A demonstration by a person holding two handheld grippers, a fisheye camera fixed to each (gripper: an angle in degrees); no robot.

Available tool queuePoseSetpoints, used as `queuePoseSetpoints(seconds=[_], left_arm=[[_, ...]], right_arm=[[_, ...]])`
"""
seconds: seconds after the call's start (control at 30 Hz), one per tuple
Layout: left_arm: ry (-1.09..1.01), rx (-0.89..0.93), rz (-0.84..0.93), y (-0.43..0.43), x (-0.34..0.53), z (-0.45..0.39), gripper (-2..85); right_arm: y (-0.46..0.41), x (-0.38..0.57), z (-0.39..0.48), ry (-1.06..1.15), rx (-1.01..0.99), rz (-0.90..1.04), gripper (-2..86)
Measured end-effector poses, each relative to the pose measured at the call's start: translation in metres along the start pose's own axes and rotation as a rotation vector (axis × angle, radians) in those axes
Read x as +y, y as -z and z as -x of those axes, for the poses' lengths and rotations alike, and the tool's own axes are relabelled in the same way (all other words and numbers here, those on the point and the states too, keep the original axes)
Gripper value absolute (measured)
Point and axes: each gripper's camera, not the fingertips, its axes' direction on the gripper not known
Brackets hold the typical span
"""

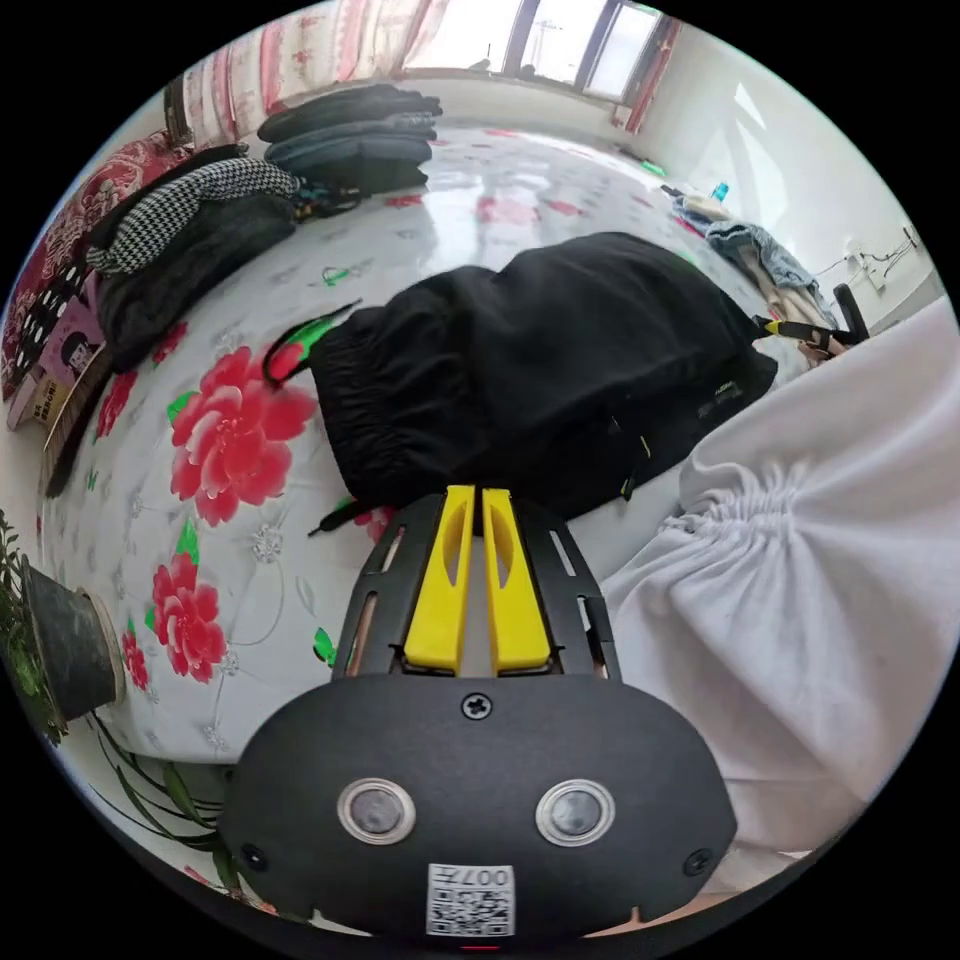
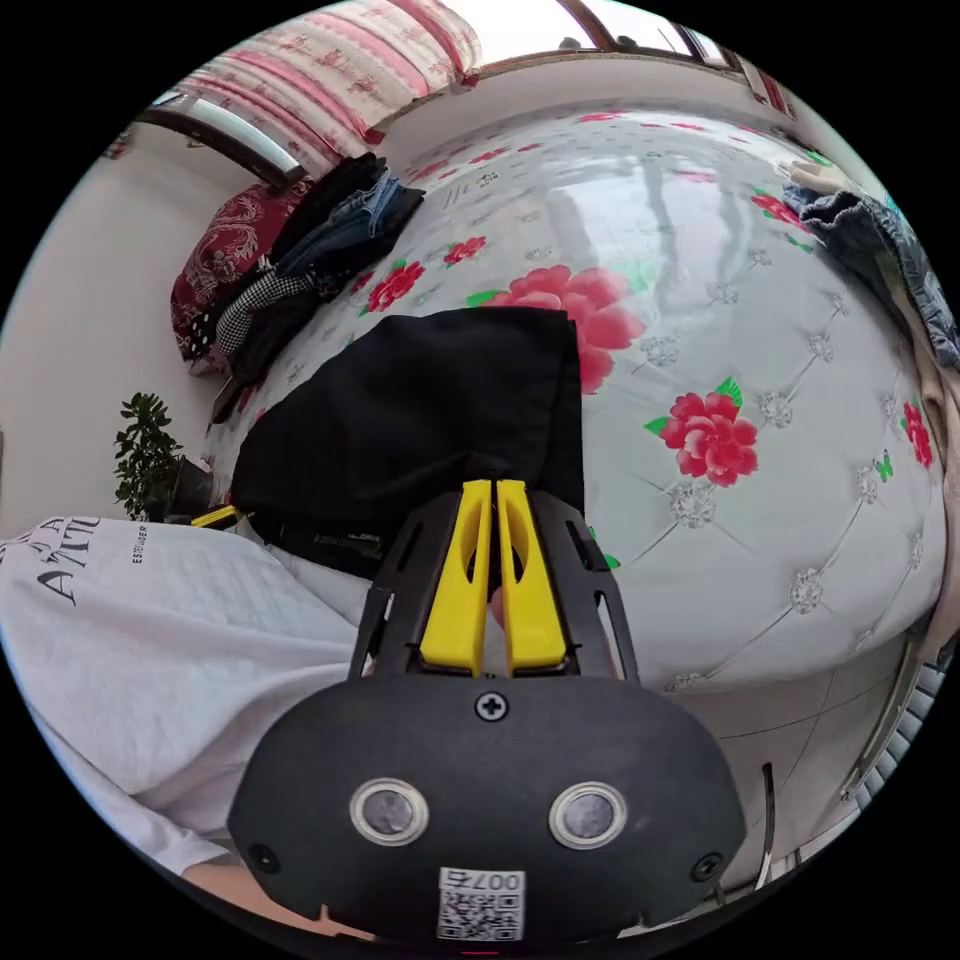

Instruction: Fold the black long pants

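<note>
On the bed: black long pants (image 1: 540,370) lie folded into a thick bundle on a white quilted cover printed with red flowers (image 1: 235,435); the gathered waistband faces the left gripper view's left side.
Pants, right gripper view: same bundle (image 2: 420,420), a flat dark rectangle near the bed's edge, a small pale label on its near hem, too small to read.
Left gripper (image 1: 477,492): yellow jaws drawn together with only a thin slit between them, tips at the near edge of the pants; whether cloth is pinched between them cannot be told.
Right gripper (image 2: 493,486): yellow jaws likewise nearly touching, tips against the near edge of the bundle; a hold on the fabric cannot be told.
Person: white garment with a gathered seam (image 1: 800,580) beside the left gripper; in the right gripper view the white cloth (image 2: 170,620) carries dark capital lettering, cut off at the frame edge and not legible as a word.
Gripper housings: each bears a square code sticker with digits.
Far side of bed: stacked dark clothes (image 1: 355,135), and a black-and-white houndstooth piece (image 1: 190,205) on another dark pile.
Beside bed: potted plant (image 2: 145,455).
Right edge: blue denim heap (image 1: 755,250).
</note>
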Motion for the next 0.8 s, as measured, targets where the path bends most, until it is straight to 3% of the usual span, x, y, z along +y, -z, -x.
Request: queuePoseSetpoints(seconds=[0.33, 0.57, 0.8], left_arm=[[-0.083, -0.004, -0.118, 0.045, -0.007, -0.012, -1.0], [-0.061, -0.047, -0.027, -0.012, 0.019, -0.045, -0.7], [-0.184, 0.01, 0.079, 0.002, 0.036, -0.06, 3.0]], right_arm=[[0.041, -0.01, 0.032, 0.135, 0.099, -0.132, -0.2], [-0.033, 0.019, 0.01, -0.015, 0.136, 0.07, 0.2], [-0.025, 0.028, 0.003, -0.106, 0.159, 0.033, 2.4]])
